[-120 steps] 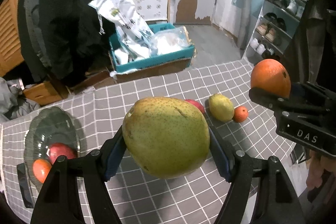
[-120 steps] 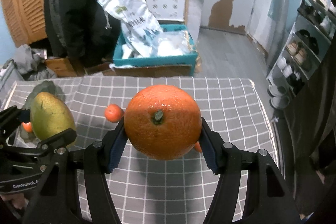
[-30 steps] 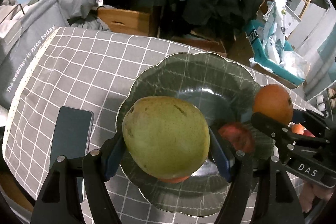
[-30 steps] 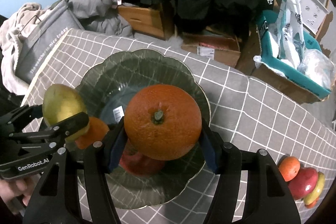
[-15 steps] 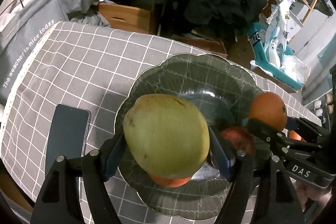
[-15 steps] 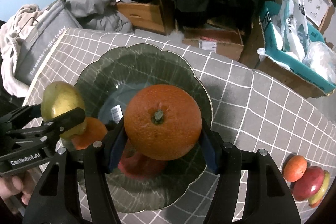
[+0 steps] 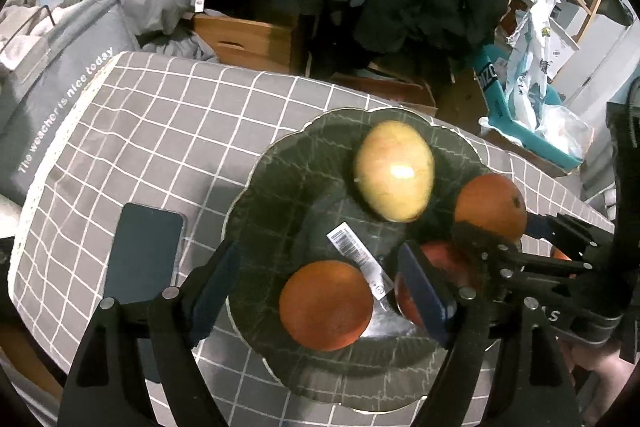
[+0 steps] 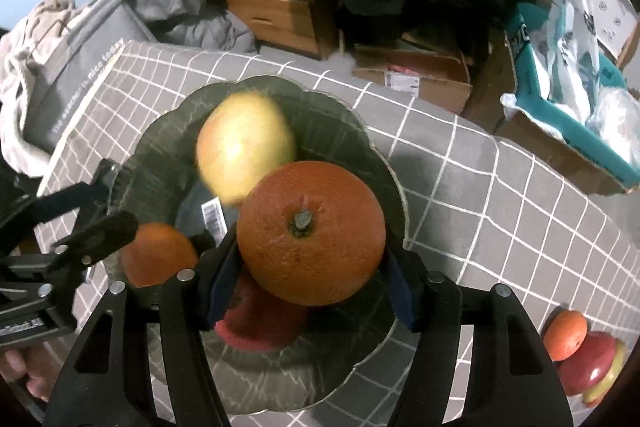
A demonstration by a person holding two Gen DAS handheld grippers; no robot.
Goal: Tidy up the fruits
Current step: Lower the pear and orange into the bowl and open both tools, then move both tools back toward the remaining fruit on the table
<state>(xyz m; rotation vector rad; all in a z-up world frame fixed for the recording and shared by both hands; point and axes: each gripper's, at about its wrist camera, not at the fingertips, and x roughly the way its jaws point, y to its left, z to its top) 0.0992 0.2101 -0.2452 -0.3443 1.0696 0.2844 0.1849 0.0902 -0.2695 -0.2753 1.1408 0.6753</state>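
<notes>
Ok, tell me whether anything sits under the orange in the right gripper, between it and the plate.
Yes. The red apple lies on the plate right below the held orange; the mango is just behind and a smaller orange to the left. Bare plate shows only toward the right rim.

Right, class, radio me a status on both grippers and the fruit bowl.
Left gripper open, jaws just widened, nothing between them. Pear now lies in bowl. Right gripper shut on big orange above bowl. Small orange and red fruit already inside.
</notes>
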